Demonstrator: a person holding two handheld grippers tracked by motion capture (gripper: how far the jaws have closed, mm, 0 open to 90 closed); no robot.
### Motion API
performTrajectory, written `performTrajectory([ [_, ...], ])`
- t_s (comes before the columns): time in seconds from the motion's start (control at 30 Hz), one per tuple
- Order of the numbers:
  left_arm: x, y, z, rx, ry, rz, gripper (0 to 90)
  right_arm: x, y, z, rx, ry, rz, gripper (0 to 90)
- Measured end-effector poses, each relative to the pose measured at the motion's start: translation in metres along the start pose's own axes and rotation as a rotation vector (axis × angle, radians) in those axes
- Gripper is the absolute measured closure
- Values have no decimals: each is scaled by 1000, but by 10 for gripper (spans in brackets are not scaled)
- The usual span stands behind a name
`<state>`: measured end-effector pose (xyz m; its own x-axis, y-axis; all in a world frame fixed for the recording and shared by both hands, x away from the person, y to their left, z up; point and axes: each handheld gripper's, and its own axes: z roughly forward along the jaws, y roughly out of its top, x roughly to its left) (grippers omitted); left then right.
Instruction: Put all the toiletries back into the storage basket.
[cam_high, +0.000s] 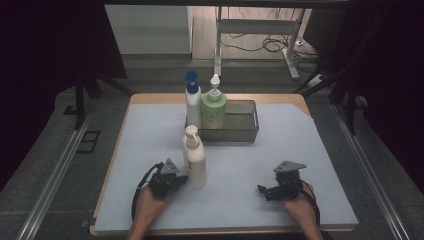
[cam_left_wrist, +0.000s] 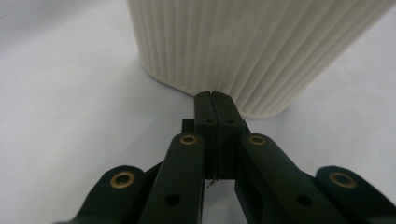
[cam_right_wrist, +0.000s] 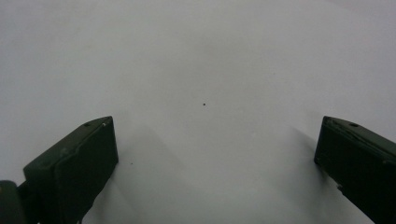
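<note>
White sheeting covers the bench (cam_high: 260, 165). Left gripper (cam_left_wrist: 215, 100) fingers are pressed together, empty, tips just short of the ribbed cream pump bottle (cam_high: 194, 157); right gripper (cam_right_wrist: 215, 154) gapes wide, empty. Two bottles already stand at the metal tray (cam_high: 245, 131); this one remains outside.

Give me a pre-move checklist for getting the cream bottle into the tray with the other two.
1. Left gripper open to grasp: not ok, its jaws are shut, tips near the base of the cream bottle.
2. Cream bottle upright: ok.
3. Right gripper open: ok, jaws wide apart over the bare mat.
4. Free room in the tray: ok, its right part is free.
5. Blue-capped bottle and green bottle upright at the tray's left end: ok.
6. Whether the left tips touch the cream bottle: cannot tell.
</note>
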<state>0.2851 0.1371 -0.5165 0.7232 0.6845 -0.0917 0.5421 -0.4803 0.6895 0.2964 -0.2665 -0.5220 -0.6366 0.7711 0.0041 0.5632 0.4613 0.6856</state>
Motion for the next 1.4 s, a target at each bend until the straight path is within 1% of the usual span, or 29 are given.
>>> performTrajectory([
  [0.2,-4,3,3,1,-5,19,894,0,0,0,-1,0,-2,0],
  [0.27,-6,4,5,0,-5,15,894,0,0,0,-1,0,-2,0],
  [0.33,-8,5,6,2,-8,28,894,0,0,0,-2,-1,-4,0],
  [0.53,-12,9,10,-1,-18,42,888,0,0,0,-1,0,-1,0],
  [0.63,-13,11,13,-3,-23,44,886,0,0,0,0,1,-1,0],
  [0.93,-12,14,17,-16,-31,31,881,0,0,0,-2,0,-2,0],
  [1.13,-15,16,19,-15,-18,42,881,0,0,0,-1,1,-1,0],
  [1.27,-16,15,17,-9,-27,40,843,0,0,0,-2,1,-1,0],
  [1.4,-18,13,12,-2,-11,44,760,0,0,0,-1,0,0,0],
])
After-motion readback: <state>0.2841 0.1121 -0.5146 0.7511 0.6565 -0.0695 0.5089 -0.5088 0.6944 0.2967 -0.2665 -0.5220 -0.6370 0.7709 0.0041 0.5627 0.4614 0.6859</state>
